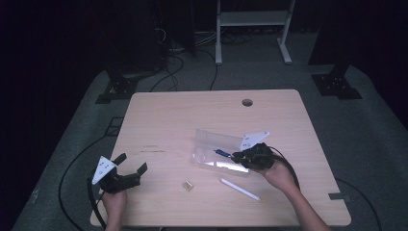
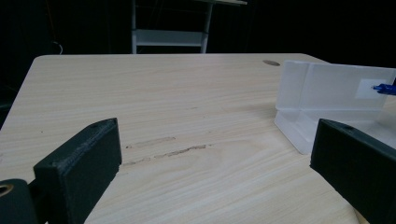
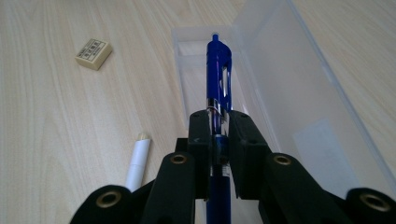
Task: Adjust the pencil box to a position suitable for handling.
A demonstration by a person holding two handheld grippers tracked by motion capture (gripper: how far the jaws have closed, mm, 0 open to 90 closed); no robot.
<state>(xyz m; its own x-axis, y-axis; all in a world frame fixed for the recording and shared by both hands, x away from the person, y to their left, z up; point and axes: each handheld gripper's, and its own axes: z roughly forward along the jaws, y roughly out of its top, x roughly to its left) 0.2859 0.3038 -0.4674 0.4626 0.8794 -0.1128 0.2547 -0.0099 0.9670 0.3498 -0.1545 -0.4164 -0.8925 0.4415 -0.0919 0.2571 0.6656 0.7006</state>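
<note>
High view: right tongs (image 1: 236, 156) are seen at the right edge of a clear plastic case (image 1: 217, 149) lying open mid-table (image 1: 202, 110), a blue pen (image 1: 222, 153) pinched in them and pointed left over the tray. A white pen (image 1: 239, 189) and an eraser (image 1: 187, 186) lie just in front of the case. Left tongs (image 1: 131, 167) are held spread near the left edge, well apart from the case.

Left gripper view: jaws are seen wide apart with nothing between; the case (image 2: 327, 100) stands ahead to the right.

Right gripper view: the pen (image 3: 218, 79) is clamped mid-barrel, its long axis running along the tray's length, tip still above the floor. A lowering is judged to be what remains.
</note>
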